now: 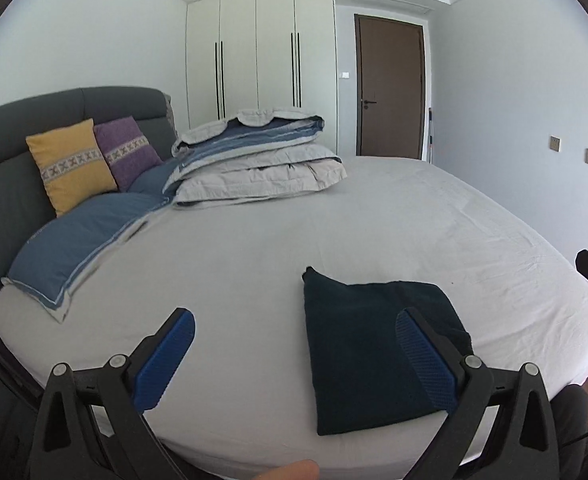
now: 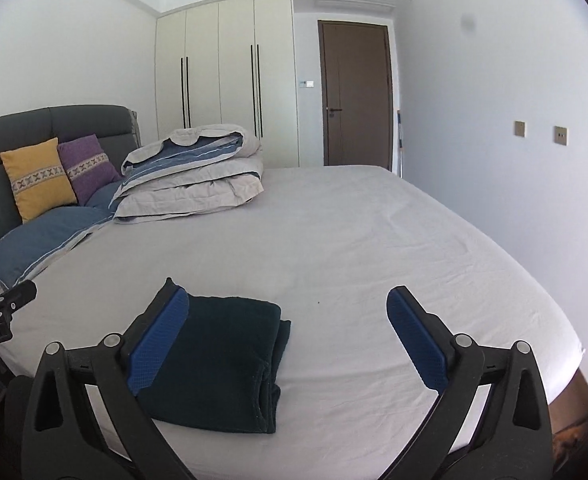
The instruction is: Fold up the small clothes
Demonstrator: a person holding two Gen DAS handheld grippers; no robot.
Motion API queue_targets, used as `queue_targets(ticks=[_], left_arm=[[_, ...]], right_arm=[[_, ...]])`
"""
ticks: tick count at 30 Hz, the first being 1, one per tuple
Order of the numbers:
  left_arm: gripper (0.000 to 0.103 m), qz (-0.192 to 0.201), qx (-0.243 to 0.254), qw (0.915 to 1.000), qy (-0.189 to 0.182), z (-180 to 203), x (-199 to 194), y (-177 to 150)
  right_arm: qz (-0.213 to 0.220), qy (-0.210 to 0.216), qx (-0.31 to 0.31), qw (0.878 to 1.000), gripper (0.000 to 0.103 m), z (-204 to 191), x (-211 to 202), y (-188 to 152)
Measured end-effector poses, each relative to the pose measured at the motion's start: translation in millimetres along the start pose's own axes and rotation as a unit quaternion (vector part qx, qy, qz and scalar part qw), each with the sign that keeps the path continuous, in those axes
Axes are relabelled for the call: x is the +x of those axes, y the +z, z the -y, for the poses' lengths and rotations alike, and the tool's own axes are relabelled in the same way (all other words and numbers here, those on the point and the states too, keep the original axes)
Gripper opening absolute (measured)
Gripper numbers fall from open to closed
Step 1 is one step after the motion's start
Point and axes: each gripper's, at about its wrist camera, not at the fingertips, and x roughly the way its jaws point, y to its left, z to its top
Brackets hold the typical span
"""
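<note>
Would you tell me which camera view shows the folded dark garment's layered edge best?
The right wrist view: the folded dark garment shows its stacked layers along the right side. The left wrist view shows mainly the flat top, partly hidden behind a blue finger.

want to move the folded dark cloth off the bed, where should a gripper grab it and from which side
Grip the dark cloth at its layered edge, where the folded plies stack in the right wrist view, so every layer is pinched together. Probably come in low from the near bed edge with the right gripper, which is open and empty. The left gripper is open too.
</note>
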Motion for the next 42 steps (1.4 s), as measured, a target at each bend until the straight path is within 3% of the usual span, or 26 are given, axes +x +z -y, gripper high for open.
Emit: queue_targets(ticks=[6,9,22,42], left_arm=[[0.103,-0.069,0.002,0.9976,-0.009,7,26,-12],[0.103,-0.092,-0.011,0.9956,-0.01,3,37,-22],[0.103,-0.12,-0.026,0.9921,-0.026,0,53,-37],[0.103,-0.132,-0.022,0.9909,-0.017,-2,63,-43]], right_arm=[[-0.128,0.011,0.001,0.992,0.101,-11,27,-17],[-0.158,-0.004,-0.008,0.987,0.101,-16,40,-27],[-0.192,-0.003,-0.006,0.981,0.101,-17,52,-37],[-0.213,0.012,-0.017,0.977,0.101,-25,64,-48]])
